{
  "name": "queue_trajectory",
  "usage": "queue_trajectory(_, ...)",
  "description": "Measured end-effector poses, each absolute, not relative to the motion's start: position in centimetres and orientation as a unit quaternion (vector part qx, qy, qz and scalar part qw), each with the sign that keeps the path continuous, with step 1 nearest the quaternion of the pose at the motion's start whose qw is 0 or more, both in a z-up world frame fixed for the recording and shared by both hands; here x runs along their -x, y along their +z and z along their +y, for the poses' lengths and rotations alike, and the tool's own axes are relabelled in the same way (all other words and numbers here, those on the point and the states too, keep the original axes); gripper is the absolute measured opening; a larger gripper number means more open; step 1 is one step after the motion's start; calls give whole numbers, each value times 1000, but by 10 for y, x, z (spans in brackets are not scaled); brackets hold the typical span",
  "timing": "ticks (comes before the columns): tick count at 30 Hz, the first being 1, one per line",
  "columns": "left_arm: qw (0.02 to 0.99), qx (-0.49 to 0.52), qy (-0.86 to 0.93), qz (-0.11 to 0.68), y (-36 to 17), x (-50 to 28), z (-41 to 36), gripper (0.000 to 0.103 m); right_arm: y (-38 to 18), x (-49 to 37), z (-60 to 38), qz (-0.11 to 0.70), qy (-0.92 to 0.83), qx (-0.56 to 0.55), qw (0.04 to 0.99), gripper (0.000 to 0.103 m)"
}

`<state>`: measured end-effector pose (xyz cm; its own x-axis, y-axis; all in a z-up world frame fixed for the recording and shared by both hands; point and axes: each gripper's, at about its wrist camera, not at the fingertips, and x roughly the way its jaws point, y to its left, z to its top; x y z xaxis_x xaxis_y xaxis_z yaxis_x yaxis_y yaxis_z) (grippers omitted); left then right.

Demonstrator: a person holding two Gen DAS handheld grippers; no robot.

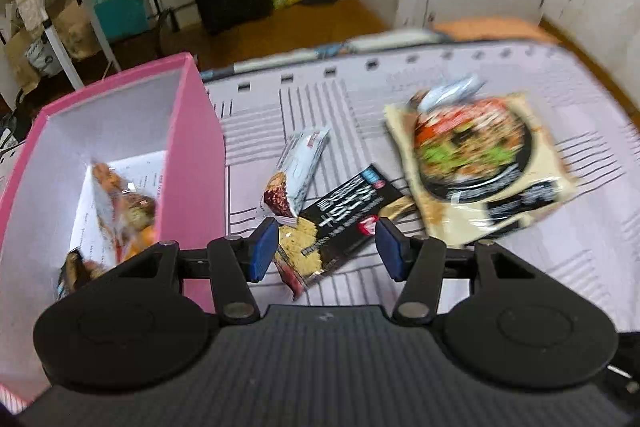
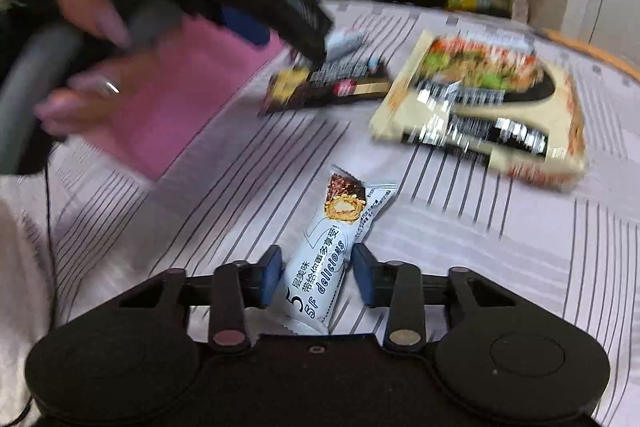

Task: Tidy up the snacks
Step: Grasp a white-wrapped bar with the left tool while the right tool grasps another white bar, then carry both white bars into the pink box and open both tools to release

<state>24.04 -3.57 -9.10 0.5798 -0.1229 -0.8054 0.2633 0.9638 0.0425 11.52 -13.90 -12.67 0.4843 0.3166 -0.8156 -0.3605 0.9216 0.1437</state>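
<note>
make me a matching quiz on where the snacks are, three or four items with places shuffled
Things:
1. light blue chocolate roll wrapper
2. black cracker packet
3. beige noodle packet
4. orange snack bag

Places:
A. inside the pink box
B. between the right gripper pads
C. just ahead of the open left gripper
D. far right on the striped sheet

Pairs: 1-B, 2-C, 3-D, 4-A

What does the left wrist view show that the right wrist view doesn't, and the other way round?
Only the left wrist view looks inside the pink box, where snack packets already lie. Only the right wrist view shows the person's hand on the left gripper's handle, and the right gripper open around a light blue snack bar. Both show the black cracker packet, the large noodle packet and the striped sheet.
</note>
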Motion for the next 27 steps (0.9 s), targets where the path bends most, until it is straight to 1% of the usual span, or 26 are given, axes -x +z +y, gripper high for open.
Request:
queue_trajectory(3,880,-81,-88,460,-109,-263,-40,51,-125,-128,-142,447,186,26,875,39)
queue_trajectory(9,875,-65,-55,476,-129,-294,-42,51,-133,-147,-146,438,186,15,879,37)
queue_trajectory(13,881,-71,-42,465,-134,-303,-45,51,-136,-148,-148,436,187,7,880,37)
queue_trajectory(14,882,-72,-40,464,-135,-305,-45,49,-136,-148,-148,435,187,5,881,36)
queue_trajectory(15,882,-73,-37,465,-136,-306,-44,42,-136,-148,-148,434,186,4,881,36)
queue_trajectory(16,880,-76,-33,467,-137,-307,-44,30,-136,-147,-148,433,186,4,882,36)
queue_trajectory(18,875,-90,-21,475,-140,-307,-44,16,-135,-146,-148,431,183,6,883,36)
queue_trajectory(22,876,-74,-13,476,-137,-302,-38,13,-130,-141,-148,429,179,5,885,35)
queue_trajectory(27,878,-58,-24,475,-127,-286,-35,13,-121,-139,-151,439,169,-16,882,35)
